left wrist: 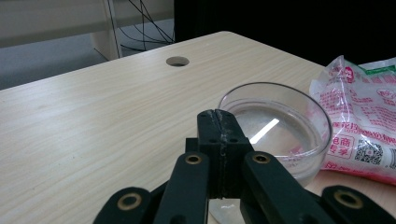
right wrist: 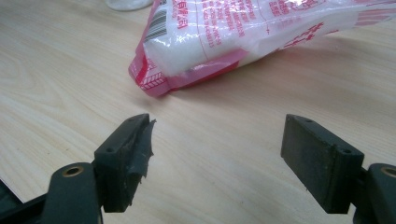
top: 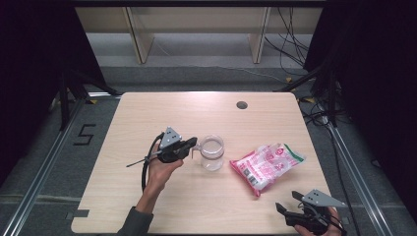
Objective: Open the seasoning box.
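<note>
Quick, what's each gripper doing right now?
Left gripper: jaws closed on the handle of the clear glass cup.
Right gripper: jaws open, holding nothing, facing the pink-and-white plastic bag.

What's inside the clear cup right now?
The clear cup looks empty: its bare bottom with a light reflection shows through. The left hand-held gripper, jaws pressed together at its near side, covers the near wall.

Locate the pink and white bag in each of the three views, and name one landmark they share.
High view: the bag lies right of centre on the table, right of the clear cup.
Left gripper view: at the right edge, beside the cup.
Right gripper view: top centre, beyond the open tool.
Shared landmark: the pale wooden table.
</note>
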